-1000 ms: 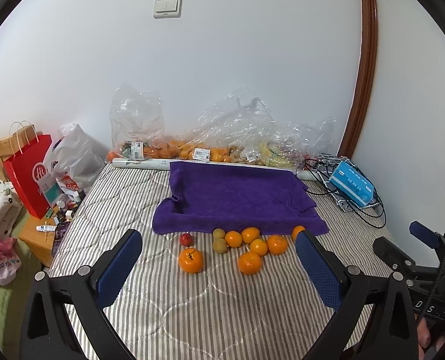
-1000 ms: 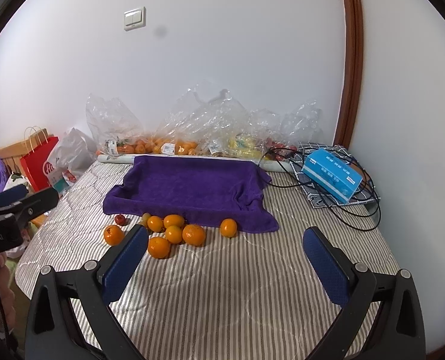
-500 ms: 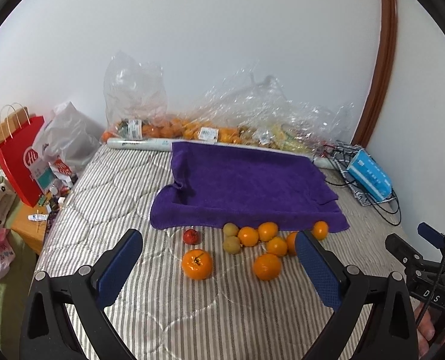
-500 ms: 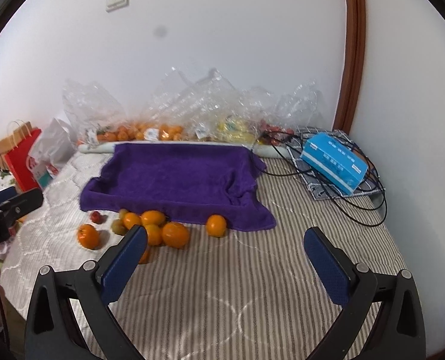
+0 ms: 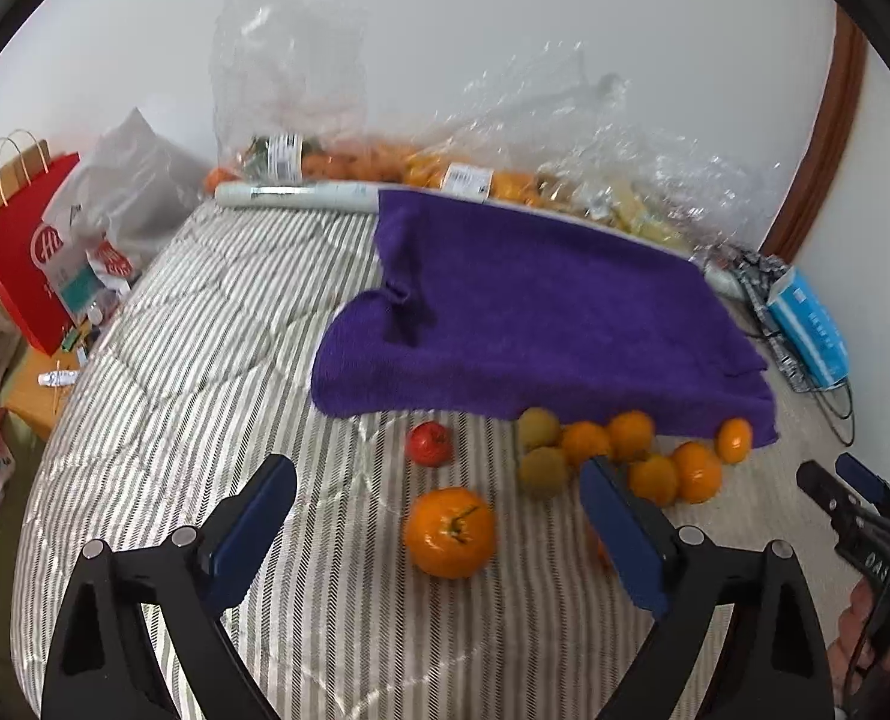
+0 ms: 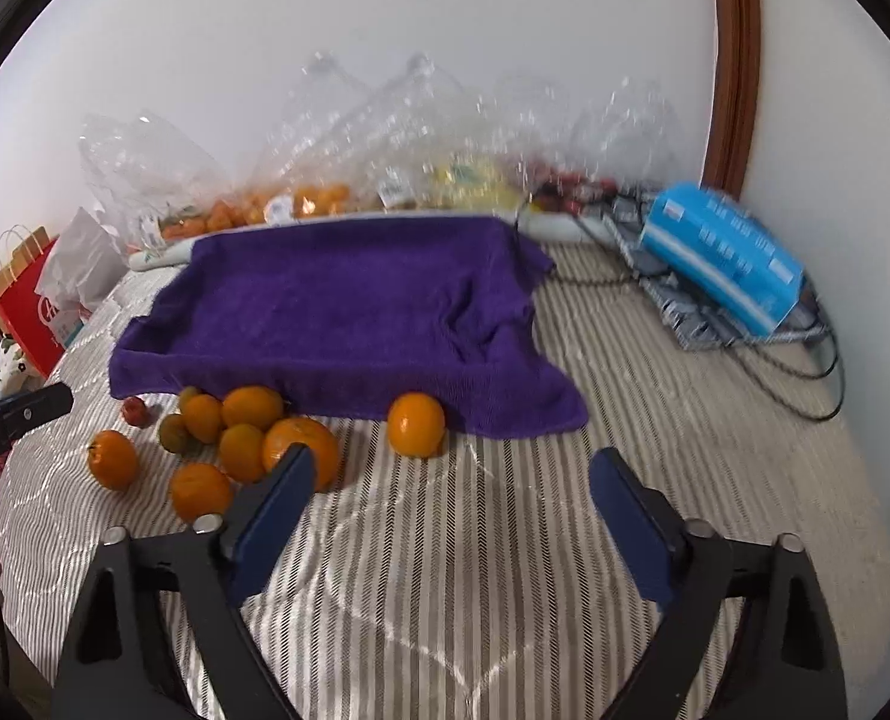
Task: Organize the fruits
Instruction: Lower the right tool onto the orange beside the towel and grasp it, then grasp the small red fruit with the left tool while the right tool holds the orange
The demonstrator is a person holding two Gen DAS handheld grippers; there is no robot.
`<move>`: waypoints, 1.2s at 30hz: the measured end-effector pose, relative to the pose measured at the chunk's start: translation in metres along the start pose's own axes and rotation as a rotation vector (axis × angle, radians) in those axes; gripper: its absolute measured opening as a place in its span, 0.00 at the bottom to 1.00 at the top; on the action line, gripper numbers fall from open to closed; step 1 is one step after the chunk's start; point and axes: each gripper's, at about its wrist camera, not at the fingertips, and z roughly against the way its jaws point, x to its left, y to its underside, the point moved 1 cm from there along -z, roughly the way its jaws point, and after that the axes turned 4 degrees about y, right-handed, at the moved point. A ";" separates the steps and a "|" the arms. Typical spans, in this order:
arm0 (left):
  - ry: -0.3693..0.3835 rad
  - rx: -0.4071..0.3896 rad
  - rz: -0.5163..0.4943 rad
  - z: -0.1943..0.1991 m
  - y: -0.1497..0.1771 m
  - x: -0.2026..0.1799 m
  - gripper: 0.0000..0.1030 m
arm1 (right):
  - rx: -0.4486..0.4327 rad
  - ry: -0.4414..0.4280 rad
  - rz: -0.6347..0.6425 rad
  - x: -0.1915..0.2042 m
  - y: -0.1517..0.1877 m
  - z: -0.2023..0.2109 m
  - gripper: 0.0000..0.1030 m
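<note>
Both the left claw (image 5: pixel 438 525) and right claw (image 6: pixel 451 501) gape empty near round, glossy oranges (image 6: pixel 300 450) beside the plush purple towel (image 6: pixel 348 324).

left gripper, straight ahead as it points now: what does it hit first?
Most likely the big orange: it sits between the open fingers of the left gripper, just ahead of the tips. The small red fruit and the purple towel lie beyond it. Depth is hard to judge through the fisheye.

We see a striped mattress (image 5: pixel 216 372) | red paper bag (image 5: pixel 21 252) at its left edge beside a grey plastic bag (image 5: pixel 132 192) | blue box (image 6: pixel 724 255) on black cables (image 6: pixel 805 354) near the wall | brown door frame (image 6: pixel 736 60)
</note>
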 end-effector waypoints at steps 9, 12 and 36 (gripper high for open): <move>-0.024 0.031 -0.030 -0.021 0.001 0.010 0.86 | 0.061 -0.055 -0.045 0.009 -0.002 -0.049 0.63; -0.021 0.016 -0.025 -0.023 0.001 0.015 0.85 | 0.072 -0.058 -0.051 0.013 -0.006 -0.062 0.57; 0.040 0.125 -0.040 -0.073 -0.005 0.011 0.51 | 0.081 -0.047 0.038 0.024 -0.003 -0.089 0.32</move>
